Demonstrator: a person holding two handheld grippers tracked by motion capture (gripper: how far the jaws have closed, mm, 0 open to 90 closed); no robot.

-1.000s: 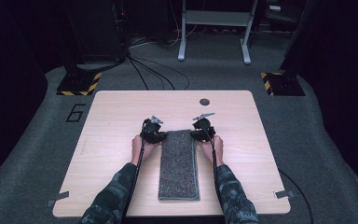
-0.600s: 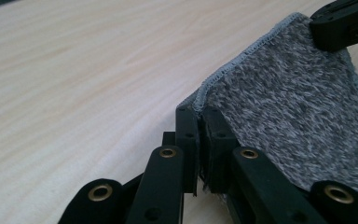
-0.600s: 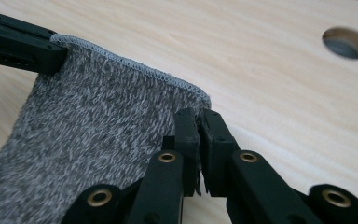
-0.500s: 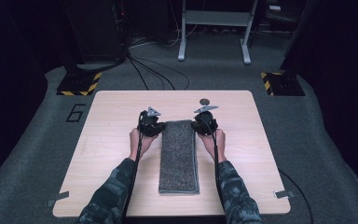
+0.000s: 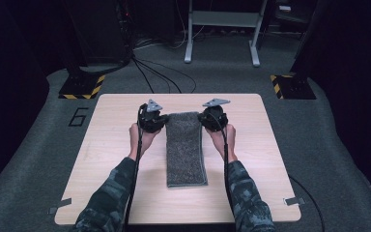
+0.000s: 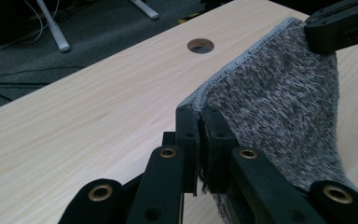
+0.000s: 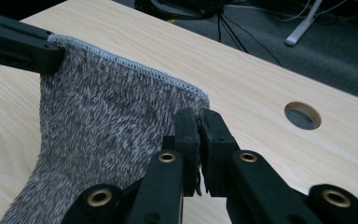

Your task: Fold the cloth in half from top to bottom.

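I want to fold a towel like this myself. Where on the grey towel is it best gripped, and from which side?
At its two far corners, coming from the near side along each long edge. The grey towel is a long, limp strip, and its stitched hem gives the jaws a firm edge; the left gripper and right gripper pinch there.

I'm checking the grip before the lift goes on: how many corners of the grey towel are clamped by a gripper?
2. The left gripper pinches one far corner of the grey towel, the right gripper the other far corner. Both near corners lie free on the table.
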